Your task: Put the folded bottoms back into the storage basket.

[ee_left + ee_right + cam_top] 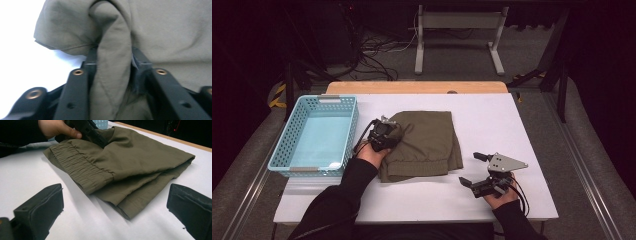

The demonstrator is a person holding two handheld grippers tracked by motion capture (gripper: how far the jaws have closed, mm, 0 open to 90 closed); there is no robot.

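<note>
Left gripper [388, 131] pinches a raised fold of the folded olive garment [424, 142] mid-table, just beside the blue basket [287, 145]; right gripper [476, 169] rests wide open, holding nothing, on bare white table [492, 115] near its front edge. I cannot see the pinching tips under cloth.
</note>
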